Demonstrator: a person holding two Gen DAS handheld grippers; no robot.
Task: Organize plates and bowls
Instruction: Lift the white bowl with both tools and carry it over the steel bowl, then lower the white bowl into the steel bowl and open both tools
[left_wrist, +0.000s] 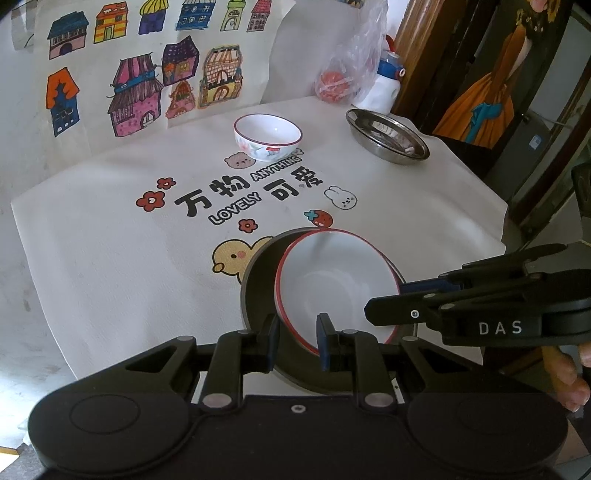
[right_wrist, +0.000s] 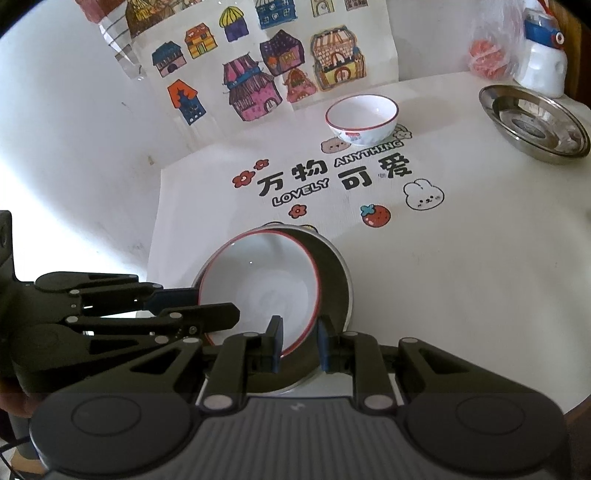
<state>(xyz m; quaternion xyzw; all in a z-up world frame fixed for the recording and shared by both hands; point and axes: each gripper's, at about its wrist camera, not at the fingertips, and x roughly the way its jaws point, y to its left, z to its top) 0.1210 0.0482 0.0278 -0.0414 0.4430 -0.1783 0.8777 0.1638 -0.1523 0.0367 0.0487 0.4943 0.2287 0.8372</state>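
A white bowl with a red rim (left_wrist: 332, 288) (right_wrist: 258, 288) hangs tilted just over a wider dark grey bowl (left_wrist: 258, 295) (right_wrist: 332, 273) near the table's front edge. My left gripper (left_wrist: 299, 341) (right_wrist: 207, 301) is shut on the white bowl's left rim, one finger inside and one outside. My right gripper (right_wrist: 300, 345) (left_wrist: 391, 299) is shut on the opposite rim in the same way. A small patterned white bowl (left_wrist: 267, 136) (right_wrist: 362, 118) stands farther back. A steel dish (left_wrist: 388, 136) (right_wrist: 532, 125) sits at the back right.
A printed white cloth (left_wrist: 110, 258) (right_wrist: 461, 277) covers the table. At the back right stand a plastic bag with something orange (left_wrist: 340, 81) (right_wrist: 487, 55) and a white bottle (left_wrist: 388, 85) (right_wrist: 543, 66). A wall with house drawings rises behind.
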